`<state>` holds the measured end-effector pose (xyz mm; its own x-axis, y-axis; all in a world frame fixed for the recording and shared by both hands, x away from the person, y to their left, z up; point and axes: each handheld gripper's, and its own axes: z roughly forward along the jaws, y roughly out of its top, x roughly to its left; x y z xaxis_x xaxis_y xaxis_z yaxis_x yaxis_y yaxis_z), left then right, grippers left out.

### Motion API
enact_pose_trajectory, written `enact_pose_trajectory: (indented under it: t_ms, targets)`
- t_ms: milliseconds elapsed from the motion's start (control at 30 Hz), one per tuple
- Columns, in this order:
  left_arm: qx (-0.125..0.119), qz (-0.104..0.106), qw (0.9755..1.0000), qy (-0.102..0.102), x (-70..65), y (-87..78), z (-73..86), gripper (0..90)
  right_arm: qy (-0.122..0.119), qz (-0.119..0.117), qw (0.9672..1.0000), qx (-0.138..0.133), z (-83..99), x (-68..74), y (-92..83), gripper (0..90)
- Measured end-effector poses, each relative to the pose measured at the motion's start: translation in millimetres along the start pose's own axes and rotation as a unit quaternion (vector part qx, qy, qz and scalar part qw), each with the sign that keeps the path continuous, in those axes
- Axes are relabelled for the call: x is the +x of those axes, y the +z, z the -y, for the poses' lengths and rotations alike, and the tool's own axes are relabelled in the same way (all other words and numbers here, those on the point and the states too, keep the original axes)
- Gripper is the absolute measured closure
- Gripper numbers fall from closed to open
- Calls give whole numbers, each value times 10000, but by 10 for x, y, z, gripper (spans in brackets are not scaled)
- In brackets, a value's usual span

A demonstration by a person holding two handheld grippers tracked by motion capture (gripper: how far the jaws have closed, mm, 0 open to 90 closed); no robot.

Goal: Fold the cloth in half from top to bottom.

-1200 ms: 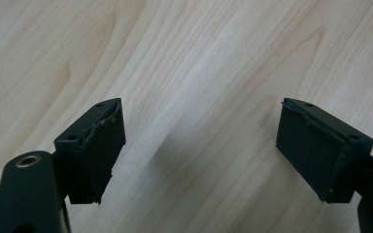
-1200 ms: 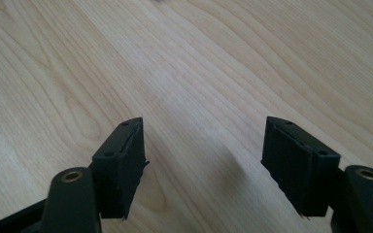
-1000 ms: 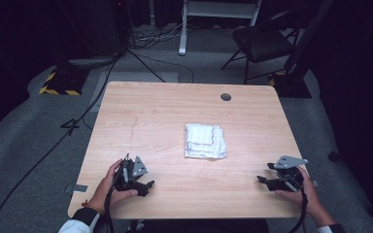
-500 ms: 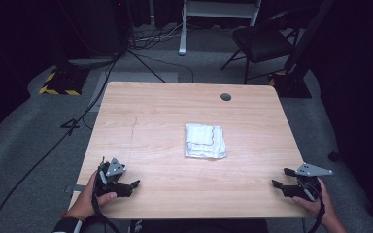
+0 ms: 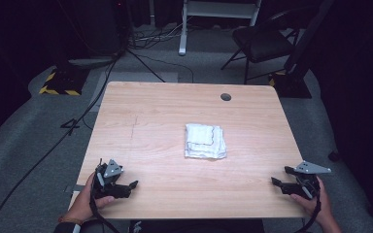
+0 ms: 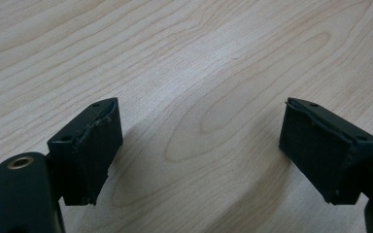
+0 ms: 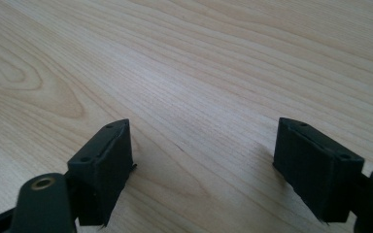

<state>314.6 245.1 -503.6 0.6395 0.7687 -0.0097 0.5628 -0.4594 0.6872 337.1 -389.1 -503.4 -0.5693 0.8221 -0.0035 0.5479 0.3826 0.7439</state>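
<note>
Standing off: left gripper (image 5: pixel 132 185) at 7 o'clock, right gripper (image 5: pixel 278 181) at 5, both spread, empty. Next, likely reaching folded cloth (image 5: pixel 204 141) centre.

Each hand holds a black gripper: the left gripper (image 5: pixel 126 187) and right gripper (image 5: pixel 279 179) both carry a grey three-cornered plate on top and trail a black cable. Their jaws are blocky black pads with small screw holes; a brass-coloured eyelet sits beside one. A dark cuff, perhaps, shows at the left wrist.
</note>
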Motion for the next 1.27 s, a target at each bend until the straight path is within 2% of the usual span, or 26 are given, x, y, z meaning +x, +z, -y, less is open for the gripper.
enact_pose_trajectory:
  t_ms: [1267]
  targets:
    - [0,2,10000,21,5,0,-2,158,21,33,10000,8,3,-7,-6,224]
